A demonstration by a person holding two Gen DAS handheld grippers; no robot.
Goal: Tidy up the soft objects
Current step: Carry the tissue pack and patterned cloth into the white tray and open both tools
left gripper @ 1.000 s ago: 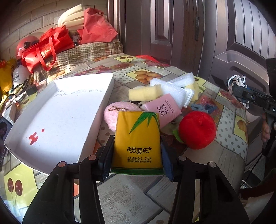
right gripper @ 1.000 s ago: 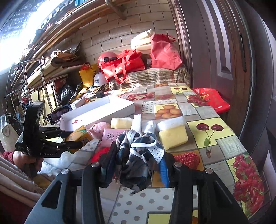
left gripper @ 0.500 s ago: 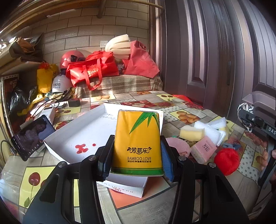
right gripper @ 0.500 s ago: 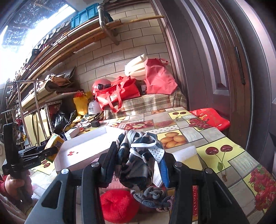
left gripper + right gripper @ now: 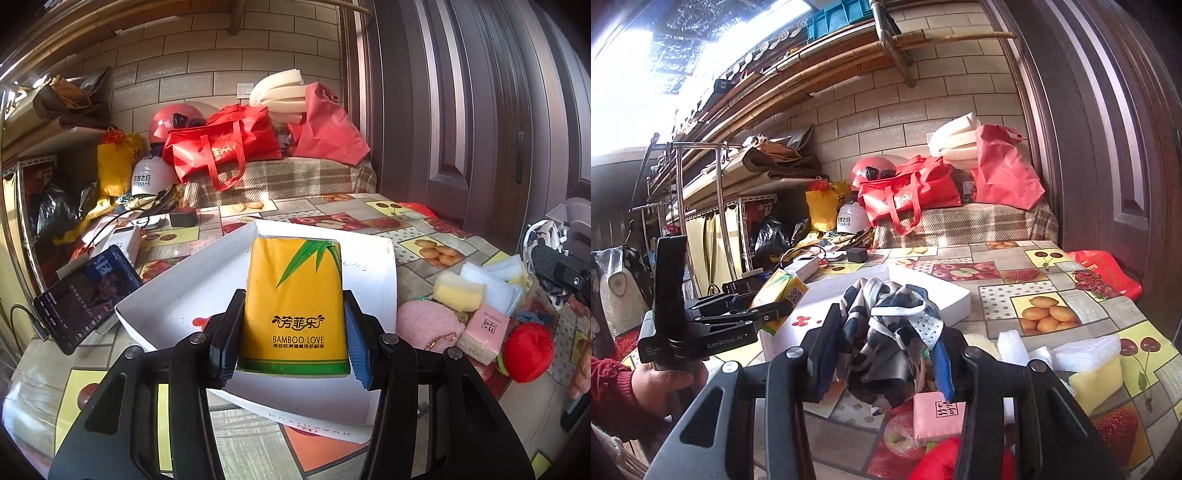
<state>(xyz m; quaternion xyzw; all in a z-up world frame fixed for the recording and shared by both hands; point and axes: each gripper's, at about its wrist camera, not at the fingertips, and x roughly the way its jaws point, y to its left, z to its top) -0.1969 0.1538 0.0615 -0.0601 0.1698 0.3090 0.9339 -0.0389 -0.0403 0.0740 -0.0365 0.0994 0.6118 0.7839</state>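
My left gripper (image 5: pixel 291 339) is shut on a yellow tissue pack (image 5: pixel 293 306) marked BAMBOO LOVE and holds it above the near end of a white tray (image 5: pixel 391 269). In the right wrist view the left gripper (image 5: pixel 764 314) shows at the left with the pack (image 5: pixel 781 291). My right gripper (image 5: pixel 884 350) is shut on a black-and-white patterned scarf (image 5: pixel 886 332), held above the table beside the tray (image 5: pixel 956 295). On the table lie a pink tissue pack (image 5: pixel 484 330), a red plush ball (image 5: pixel 528 350), a pink puff (image 5: pixel 428 325) and a yellow sponge (image 5: pixel 460 291).
A phone (image 5: pixel 85 291) leans at the tray's left, with a power bank (image 5: pixel 122 240) and cables behind. Red bags (image 5: pixel 221 147), helmets and foam stand at the table's far end. A dark wooden door (image 5: pixel 461 110) is on the right.
Both grippers moved left and up with their loads. The tissue pack now hangs over the tray's near end; the scarf has risen above the pile of soft things.
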